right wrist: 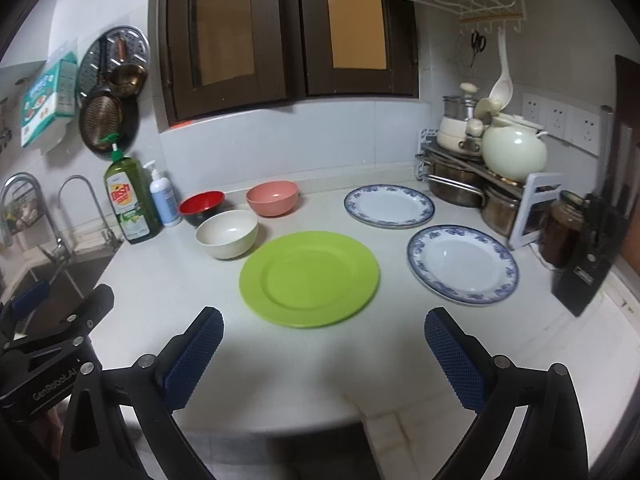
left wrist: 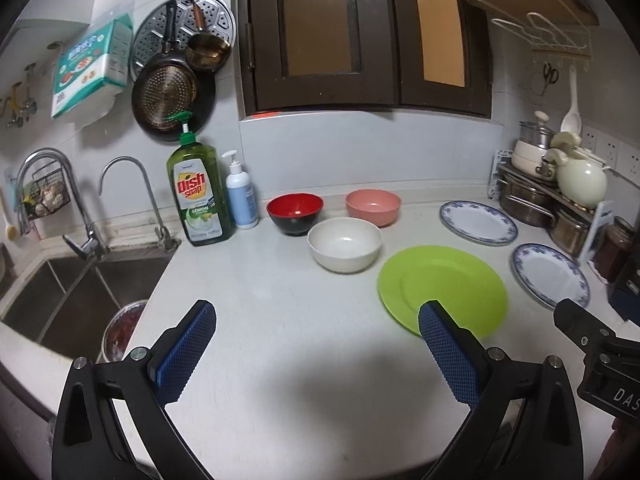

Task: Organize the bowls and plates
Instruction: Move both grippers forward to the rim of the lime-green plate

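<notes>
White counter: 3 bowls, 3 plates, all separate, none stacked.
- Red bowl, pink bowl, white bowl: clustered at rear left, near the dish soap bottle.
- Green plate: centre front.
- 2 blue-rimmed plates: right side.
- Left gripper: jaws wide, empty, above the counter.
- Right gripper: jaws wide, empty, before the green plate.
</notes>
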### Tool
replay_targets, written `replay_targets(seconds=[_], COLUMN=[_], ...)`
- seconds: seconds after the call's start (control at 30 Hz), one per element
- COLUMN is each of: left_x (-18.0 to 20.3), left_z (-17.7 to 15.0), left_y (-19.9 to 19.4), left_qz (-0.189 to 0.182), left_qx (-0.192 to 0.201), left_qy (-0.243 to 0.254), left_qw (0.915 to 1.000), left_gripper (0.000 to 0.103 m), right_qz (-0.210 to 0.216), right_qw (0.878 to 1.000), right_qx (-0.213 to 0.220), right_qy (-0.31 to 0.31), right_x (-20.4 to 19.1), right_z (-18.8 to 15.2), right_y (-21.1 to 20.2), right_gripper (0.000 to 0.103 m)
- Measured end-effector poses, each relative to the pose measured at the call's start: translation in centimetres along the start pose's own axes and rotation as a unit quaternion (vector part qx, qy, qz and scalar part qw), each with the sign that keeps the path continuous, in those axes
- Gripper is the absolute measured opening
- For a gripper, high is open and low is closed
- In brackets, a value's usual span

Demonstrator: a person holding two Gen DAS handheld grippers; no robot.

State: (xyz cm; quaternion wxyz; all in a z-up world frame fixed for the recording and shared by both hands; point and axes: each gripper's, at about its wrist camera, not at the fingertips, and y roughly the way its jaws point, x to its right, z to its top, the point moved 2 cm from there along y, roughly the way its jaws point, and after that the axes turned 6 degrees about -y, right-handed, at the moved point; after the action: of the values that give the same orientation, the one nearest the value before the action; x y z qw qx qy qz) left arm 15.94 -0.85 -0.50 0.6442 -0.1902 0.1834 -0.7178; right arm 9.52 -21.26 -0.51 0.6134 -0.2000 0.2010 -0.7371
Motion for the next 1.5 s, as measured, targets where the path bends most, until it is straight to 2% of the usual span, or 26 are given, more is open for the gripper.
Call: replay_targets(seconds=[0.17,0.3,0.6,0.77,1.0,1.37,1.5], left_x=[0.1,0.3,3.2,4.7,6.3,9.0,9.7], left_z=[1.7,2.6,2.7,2.5,1.8,-0.2,-0.5], left_y=[4.2,6.9,12.2,14.5,18.9,23.8,25.1], left_qz=[-0.026,-0.045,-0.052,-0.043,-0.031,-0.029,-0.033], left_qx=[-0.006,-0.015,-0.052,-0.065,-0.108,-0.169,-0.184], left_qy=[0.032,0.033,0.041,0.039,0.034,0.048,0.051], left_qw=[0.9991,0.9983,0.9964,0.9962,0.9931,0.9839,0.9810], left_gripper=[0.103,0.103,0.103,0.103,0.095,0.088,0.081], right_qz=[-0.012,-0.032,-0.071,-0.065,-0.041,-0.020,-0.016], right_qw=[1.000,0.999,0.997,0.996,0.996,0.987,0.985], right_qx=[-0.010,-0.018,-0.037,-0.053,-0.083,-0.157,-0.171], right_qy=[0.009,0.021,0.010,-0.001,-0.001,0.029,0.034], right_x=[-1.1,-1.4,-0.3,1.2,3.0,5.9,6.4], right_z=[1.7,2.7,4.2,4.6,4.3,2.3,1.9], right_y=[3.9,6.6,10.8,13.5,17.9,24.2,25.3], right_gripper=[0.102,0.102,0.101,0.098,0.092,0.073,0.069])
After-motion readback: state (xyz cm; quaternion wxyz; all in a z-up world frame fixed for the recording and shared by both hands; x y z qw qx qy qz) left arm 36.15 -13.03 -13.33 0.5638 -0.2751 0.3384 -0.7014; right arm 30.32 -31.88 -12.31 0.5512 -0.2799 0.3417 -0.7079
